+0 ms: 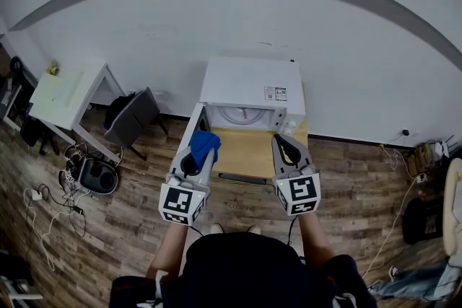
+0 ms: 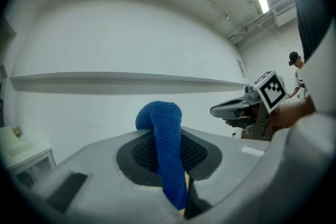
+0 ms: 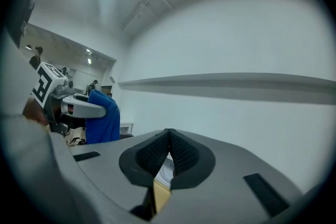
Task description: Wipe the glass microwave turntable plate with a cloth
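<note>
The glass turntable plate (image 1: pixel 244 116) is seen lying inside the cavity of the white microwave (image 1: pixel 249 83), whose door (image 1: pixel 190 129) is swung open to the left. The microwave is set at the back of a pale wooden worktop (image 1: pixel 249 154) against the white wall.

The blue cloth (image 1: pixel 204 143) is held outside the oven, in front of the open door and above the worktop's left edge, apart from the plate. It is pinched by the left claw (image 1: pixel 198 155). In the left gripper view the cloth (image 2: pixel 167 149) is seen clamped between the dark ribbed pads (image 2: pixel 142 155), with its upper end looped over past the tips.

The right claw (image 1: pixel 281 142) is held level in front of the microwave's right side, near the oven but touching nothing. In the right gripper view the right claw (image 3: pixel 169 132) is pressed together at the tips, with nothing gripped. Through the narrow slit lower down, only a sliver of white and of the wooden worktop (image 3: pixel 160 198) can be made out.

The two grippers are held side by side and well apart, each carrying its marker cube (image 1: pixel 182 202) towards the person.

To the left, a small white side table (image 1: pixel 63 94), a dark chair (image 1: pixel 132 117) and a tangle of cables (image 1: pixel 52 207) are seen on the wood-patterned floor (image 1: pixel 115 242).
</note>
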{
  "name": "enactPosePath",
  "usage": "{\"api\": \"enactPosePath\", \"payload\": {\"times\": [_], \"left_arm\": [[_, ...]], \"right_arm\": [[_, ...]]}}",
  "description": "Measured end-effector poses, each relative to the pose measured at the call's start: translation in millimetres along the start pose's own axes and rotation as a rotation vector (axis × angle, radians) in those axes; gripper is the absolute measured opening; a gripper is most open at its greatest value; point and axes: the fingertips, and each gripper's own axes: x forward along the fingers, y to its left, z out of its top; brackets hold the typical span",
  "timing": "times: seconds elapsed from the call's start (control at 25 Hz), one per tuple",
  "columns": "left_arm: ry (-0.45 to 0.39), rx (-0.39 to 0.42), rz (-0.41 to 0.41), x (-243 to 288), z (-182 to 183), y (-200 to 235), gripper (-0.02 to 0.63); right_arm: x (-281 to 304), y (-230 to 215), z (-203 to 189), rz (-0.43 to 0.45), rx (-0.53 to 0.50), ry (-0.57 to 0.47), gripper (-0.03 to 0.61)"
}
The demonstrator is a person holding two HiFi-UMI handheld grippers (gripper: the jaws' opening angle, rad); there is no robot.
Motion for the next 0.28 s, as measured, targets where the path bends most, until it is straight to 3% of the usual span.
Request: {"api": "enactPosePath", "payload": {"times": [0.28], "left_arm": [[0.000, -0.013, 0.020, 7.8, -1.4, 3.4, 0.057]], "right_arm": [[3.7, -1.1, -3.9, 0.011, 0.005, 0.002, 0.009]]}}
